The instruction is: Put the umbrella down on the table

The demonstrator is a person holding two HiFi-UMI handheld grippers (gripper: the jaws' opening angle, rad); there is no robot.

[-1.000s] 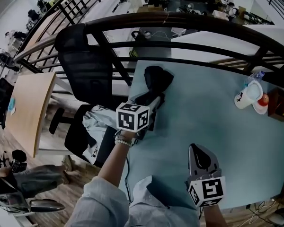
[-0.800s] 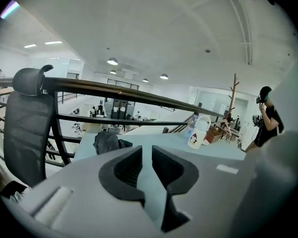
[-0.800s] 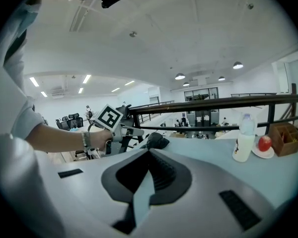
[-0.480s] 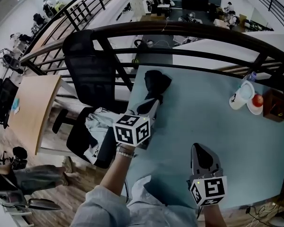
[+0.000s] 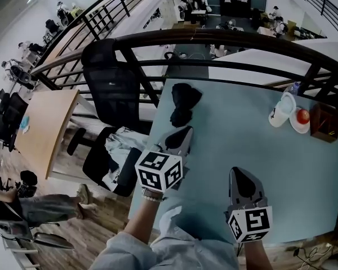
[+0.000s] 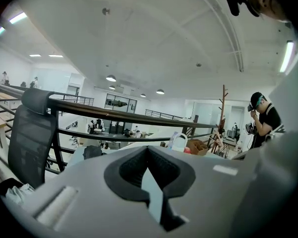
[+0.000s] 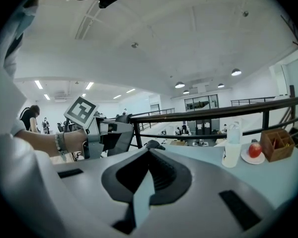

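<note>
The black folded umbrella lies on the pale blue table near its far left corner, and nothing touches it. My left gripper hovers a short way in front of the umbrella, shut and empty. In the left gripper view the umbrella shows small beyond the closed left gripper. My right gripper is at the near right of the table, also shut with nothing in it. The right gripper view looks over the right gripper at the umbrella and the left gripper.
A white cup, a plate with a red apple, a brown box and a bottle stand at the far right. A black office chair stands left of the table. A dark railing runs behind.
My left gripper has drawn back from the umbrella toward me and lifted; the umbrella stays lying on the table. The right gripper has shifted slightly.
</note>
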